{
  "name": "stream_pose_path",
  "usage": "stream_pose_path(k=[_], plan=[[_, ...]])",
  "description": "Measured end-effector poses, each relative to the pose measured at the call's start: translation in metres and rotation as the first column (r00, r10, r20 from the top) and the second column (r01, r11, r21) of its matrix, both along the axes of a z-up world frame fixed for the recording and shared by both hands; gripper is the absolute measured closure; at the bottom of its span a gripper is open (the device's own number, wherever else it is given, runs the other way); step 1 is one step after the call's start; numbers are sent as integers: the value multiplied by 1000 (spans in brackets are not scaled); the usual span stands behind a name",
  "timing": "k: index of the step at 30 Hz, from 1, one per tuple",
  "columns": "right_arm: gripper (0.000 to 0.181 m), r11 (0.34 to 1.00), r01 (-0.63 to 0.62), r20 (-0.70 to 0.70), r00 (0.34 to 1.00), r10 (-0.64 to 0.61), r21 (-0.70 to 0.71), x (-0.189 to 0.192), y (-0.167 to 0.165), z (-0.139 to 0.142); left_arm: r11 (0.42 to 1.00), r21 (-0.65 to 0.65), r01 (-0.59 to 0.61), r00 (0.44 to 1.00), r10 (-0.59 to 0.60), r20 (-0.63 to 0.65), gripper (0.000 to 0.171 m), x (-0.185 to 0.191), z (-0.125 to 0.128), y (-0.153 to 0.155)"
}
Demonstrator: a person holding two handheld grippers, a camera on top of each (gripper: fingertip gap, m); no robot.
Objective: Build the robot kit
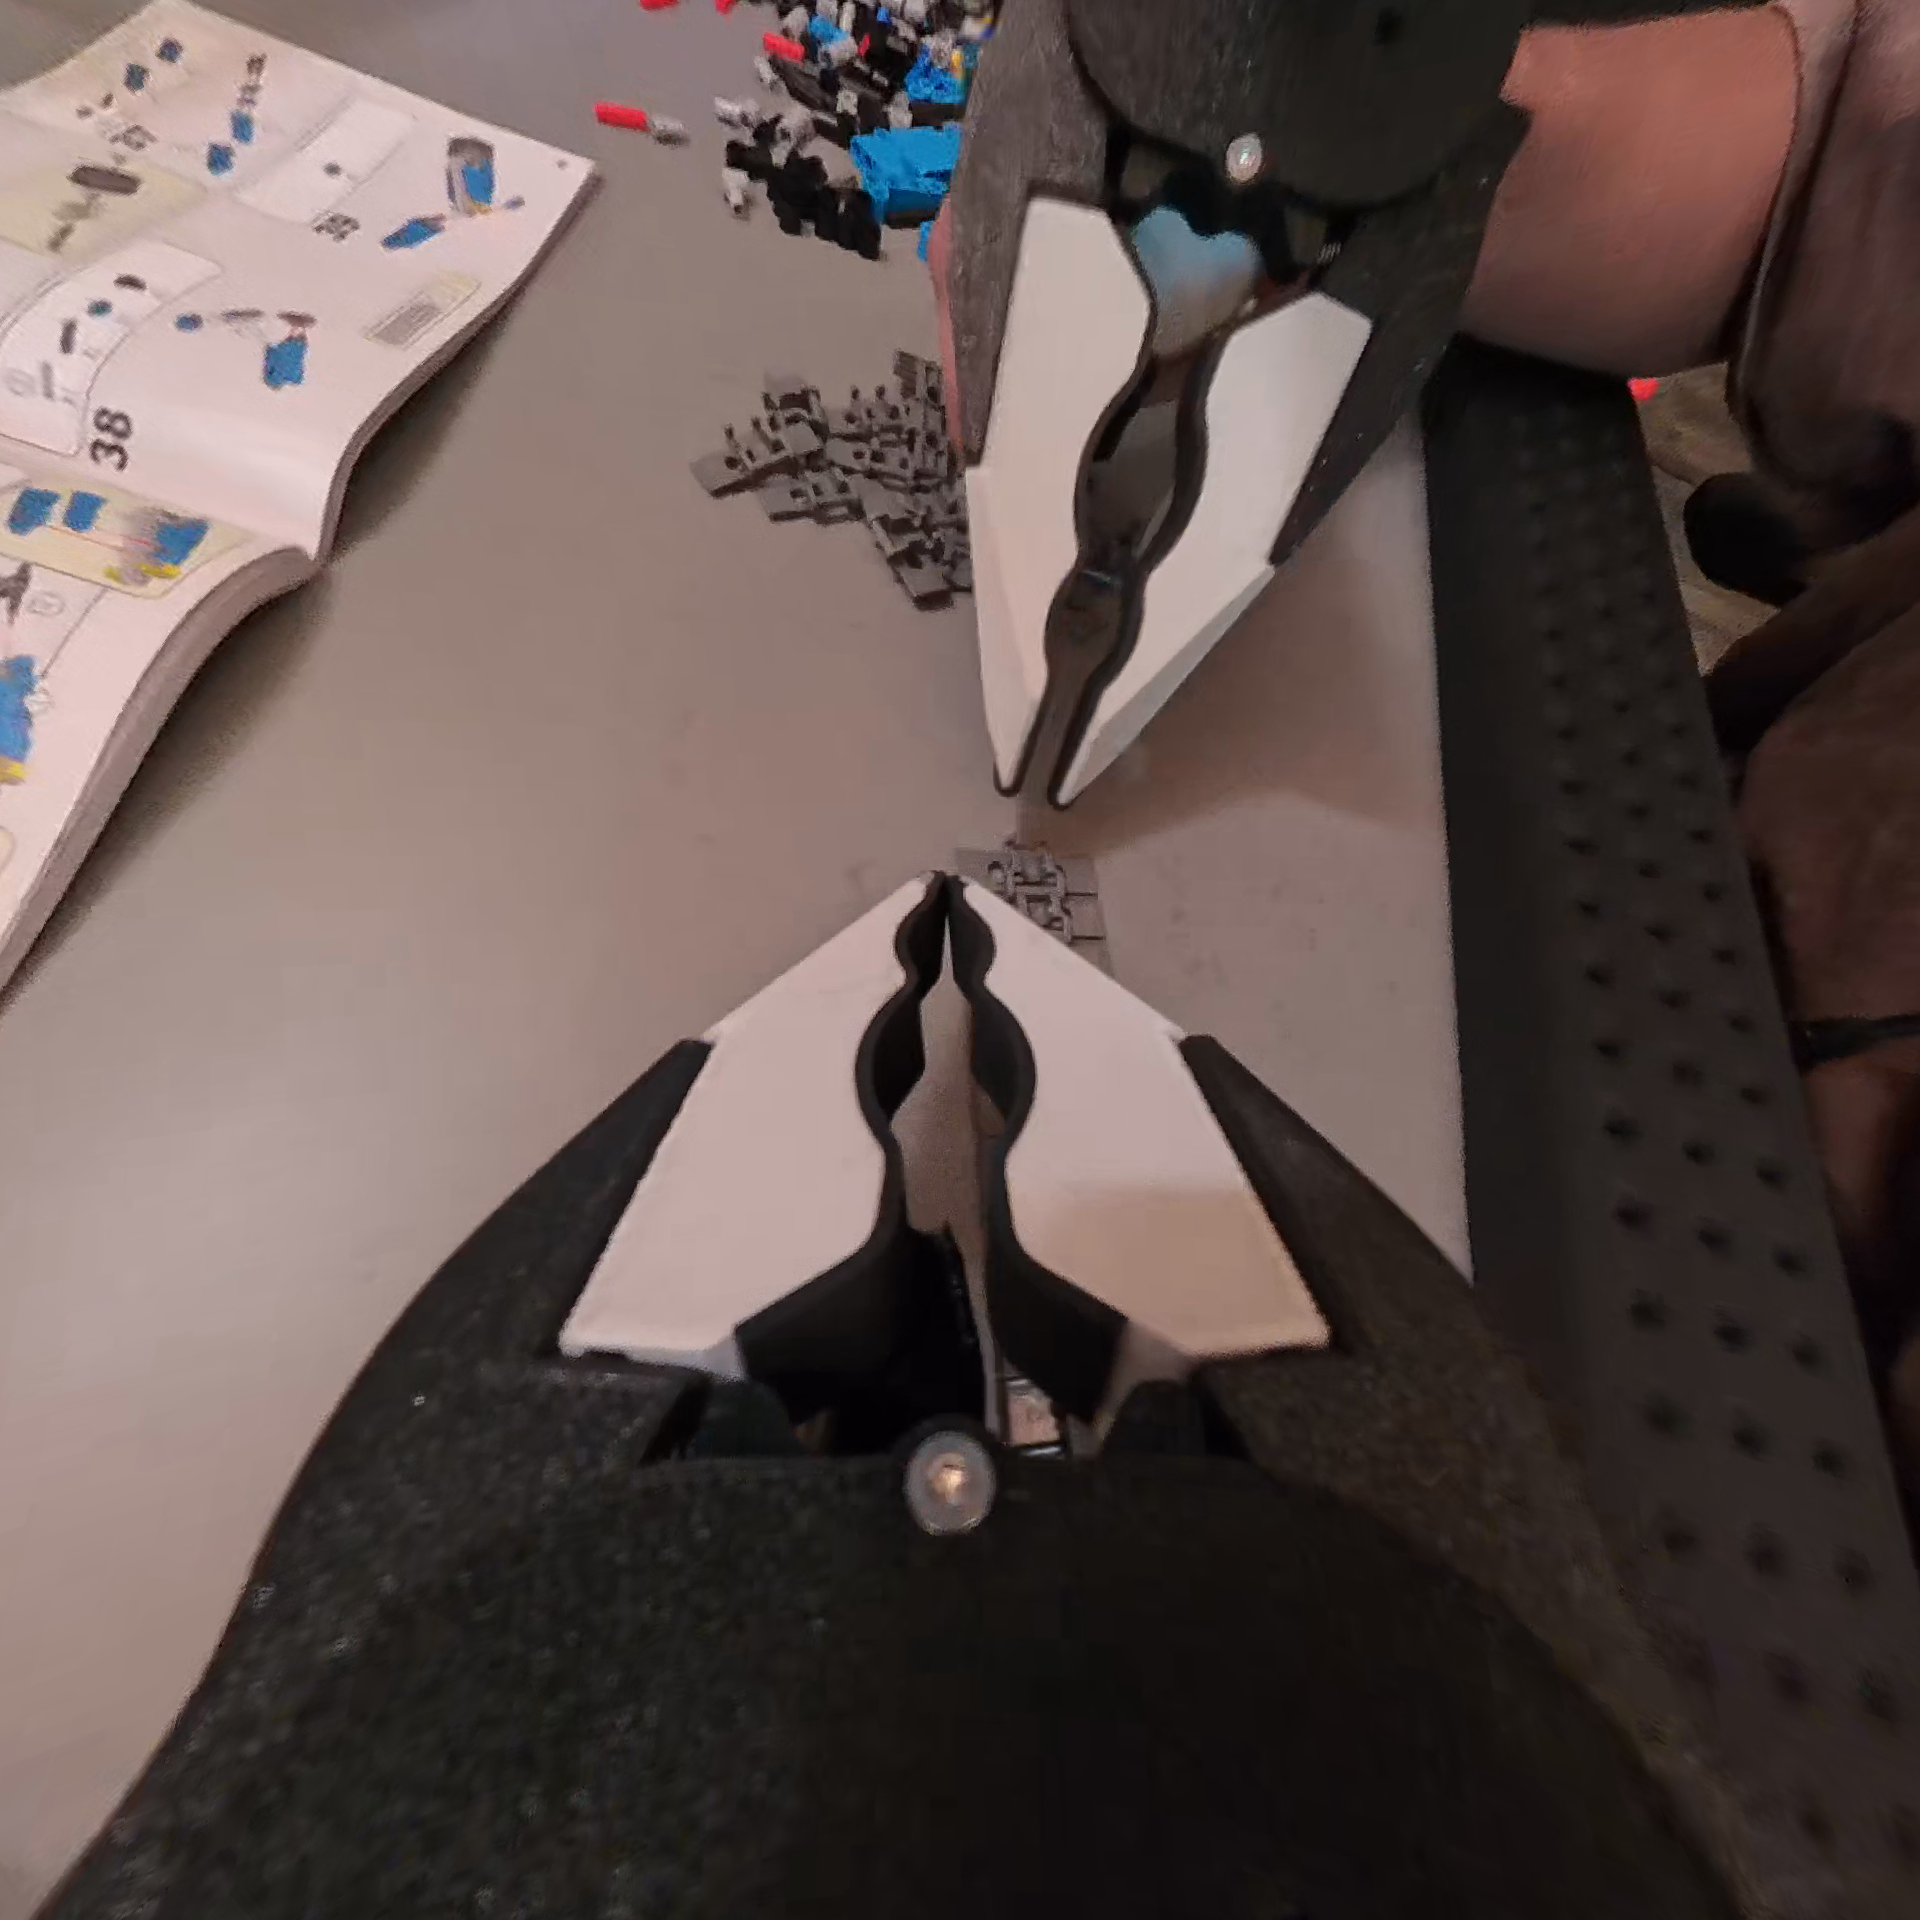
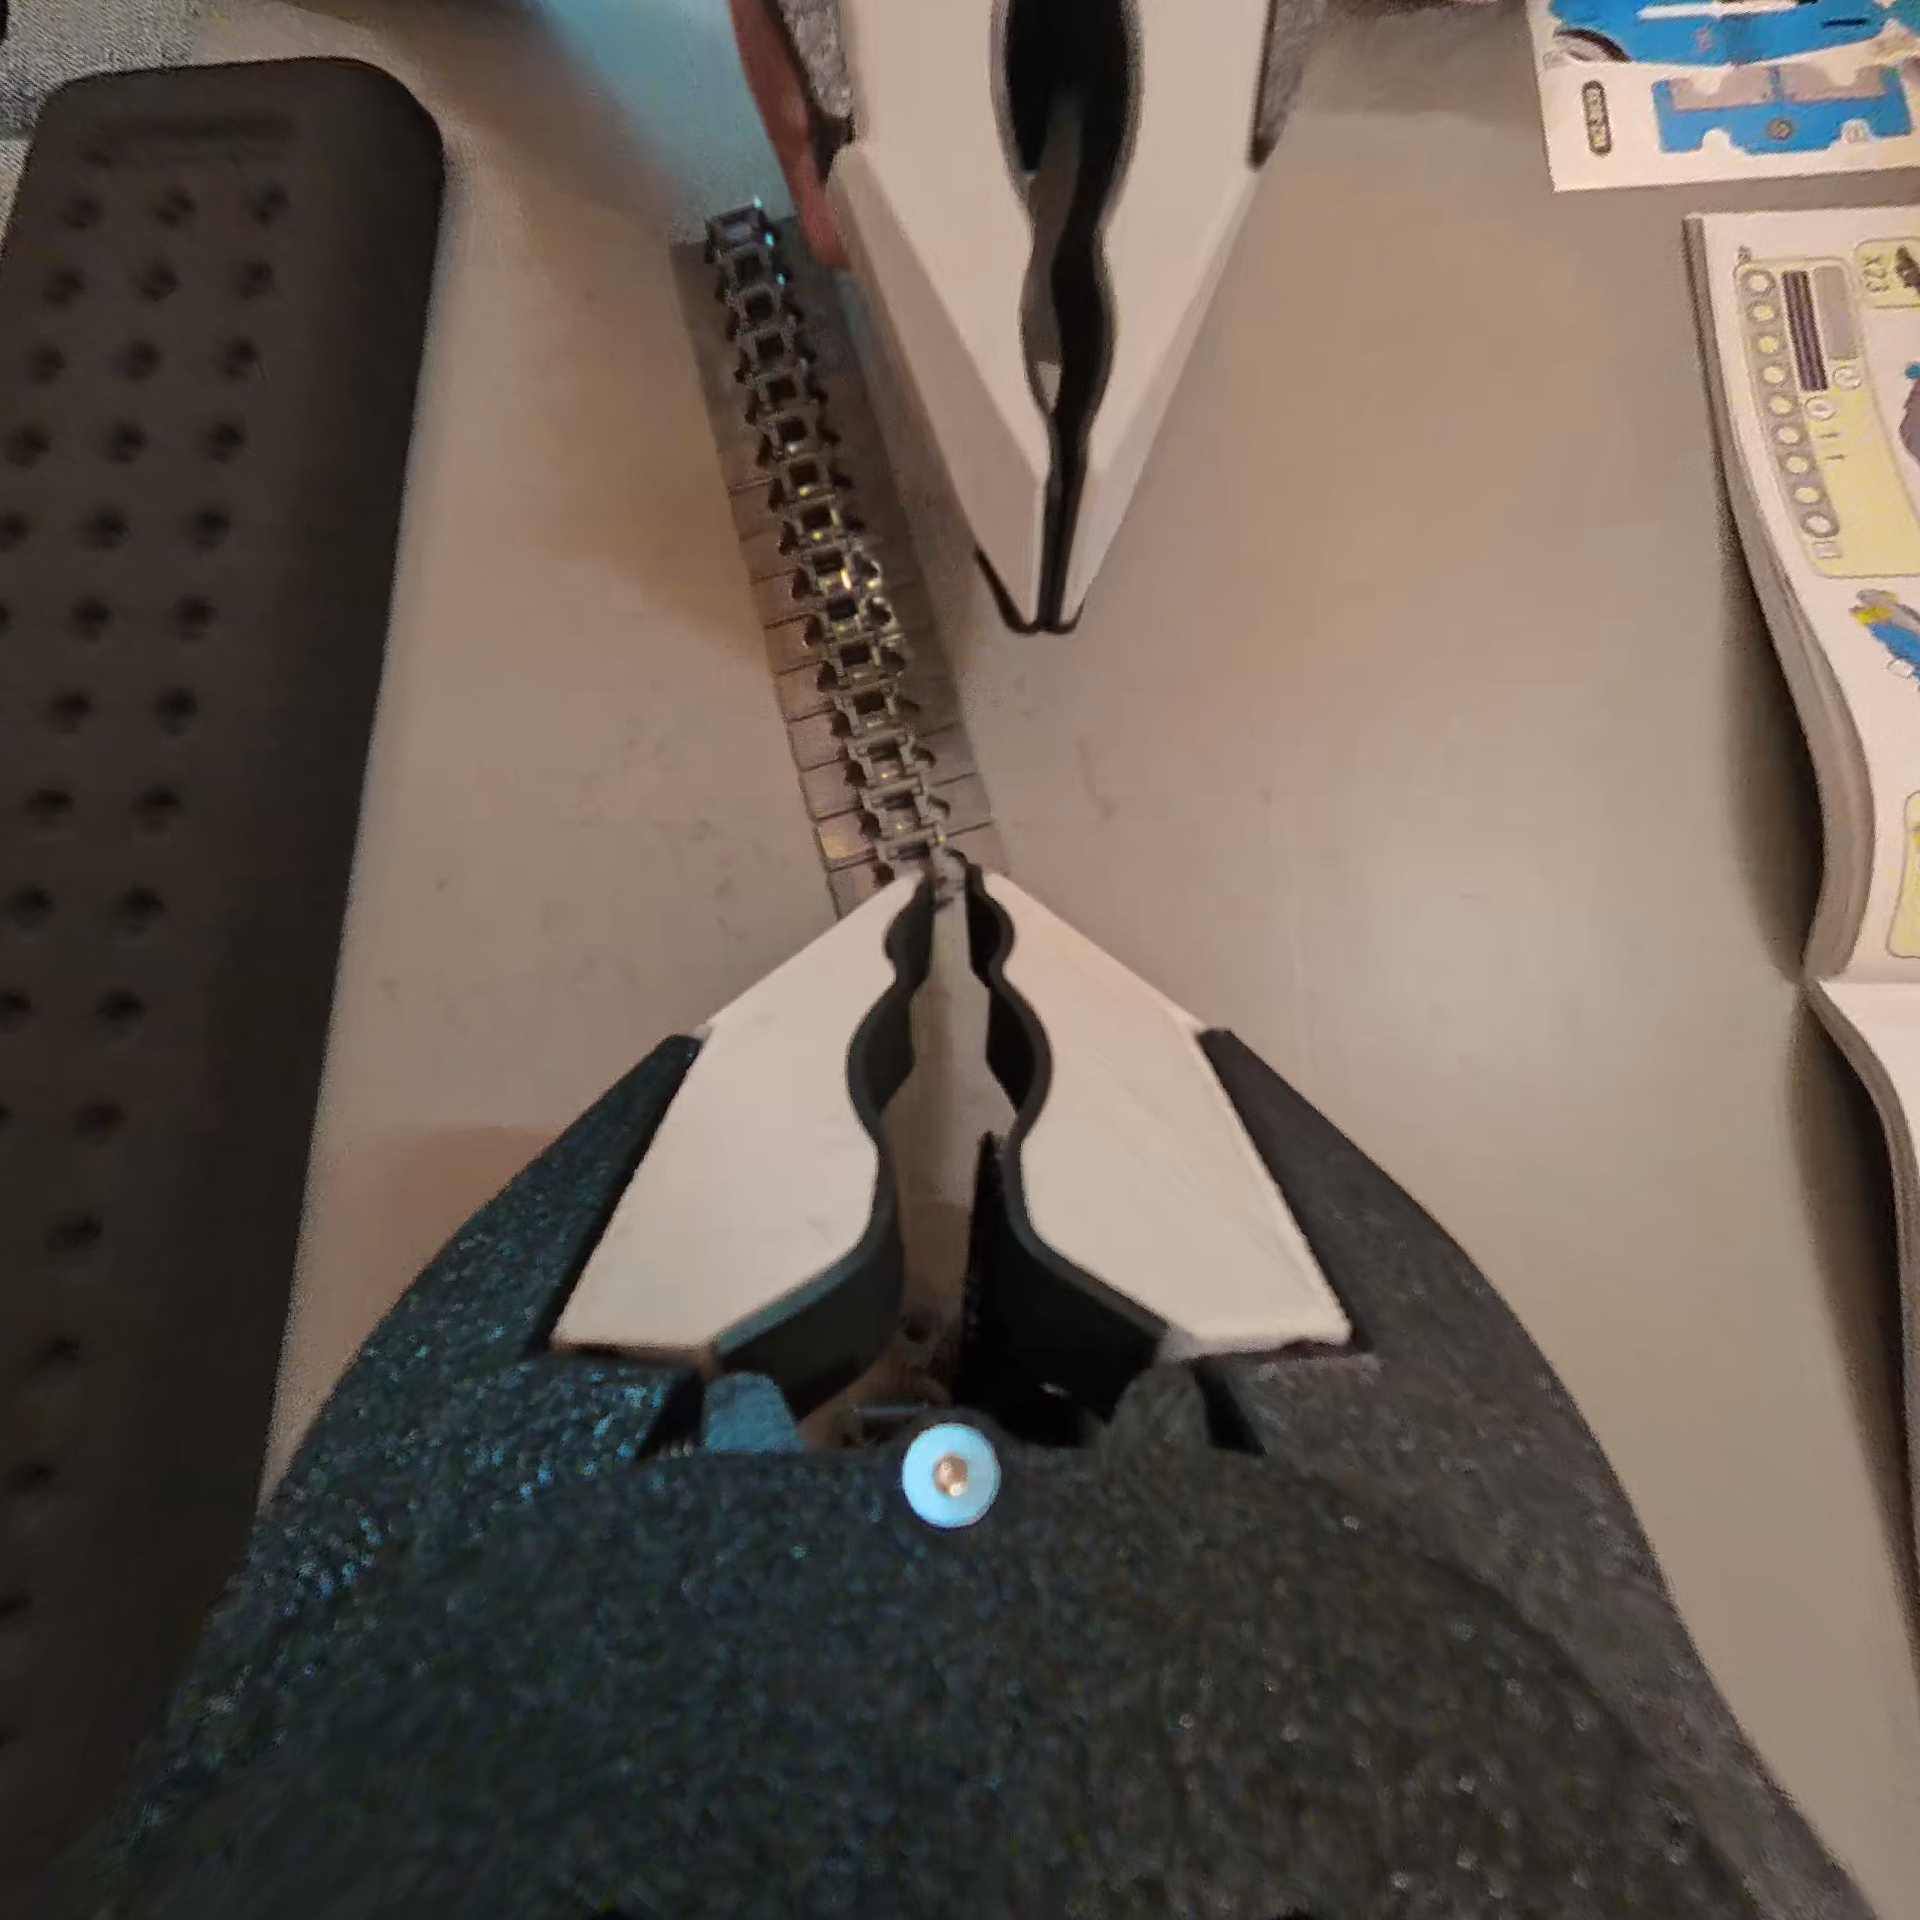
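Note:
A long grey toy track (image 2: 831,540) of linked plates lies on the beige table (image 2: 1351,831), running away from my right gripper (image 2: 948,881). The right gripper's tips are closed on the track's near end link. My left gripper (image 1: 945,883) is shut and empty, with its tips beside that end of the track (image 1: 1044,894); the rest of the track is hidden under it. In the left wrist view the right gripper (image 1: 1031,798) points down at me from the top. In the right wrist view the left gripper (image 2: 1044,623) sits just right of the track.
A heap of loose grey links (image 1: 852,468) and a pile of blue, black and red bricks (image 1: 852,135) lie farther back. An open instruction booklet (image 1: 260,312) lies to the side, with a sticker sheet (image 2: 1714,94). A black perforated pad (image 1: 1610,935) runs along the table edge. A person's arm (image 1: 1662,208) holds the right gripper. Tip to tip, the grippers are about 5 cm apart.

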State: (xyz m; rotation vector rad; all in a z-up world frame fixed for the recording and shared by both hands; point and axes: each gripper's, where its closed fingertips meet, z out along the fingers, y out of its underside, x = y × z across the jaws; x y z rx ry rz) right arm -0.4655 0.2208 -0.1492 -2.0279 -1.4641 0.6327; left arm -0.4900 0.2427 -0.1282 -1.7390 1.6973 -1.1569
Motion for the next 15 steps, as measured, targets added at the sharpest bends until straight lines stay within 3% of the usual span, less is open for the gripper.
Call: stream_pose_path(k=[4, 9, 13, 15], plan=[[166, 998, -52, 19, 998, 52, 28, -11, -5, -9, 999, 27, 38, 998, -39, 43, 171, 1, -4, 2], [167, 997, -75, 95, 993, 73, 18, -7, -7, -19, 997, 58, -54, 997, 51, 57, 168, 4, -8, 25], [167, 987, -37, 194, 981, 6, 156, 26, 16, -16, 981, 137, -135, 988, 124, 87, 166, 0, -5, 46], [167, 982, 15, 203, 978, -54, 189, 37, 24, -13, 983, 144, -113, 993, 108, 42, 166, -2, -13, 44]])
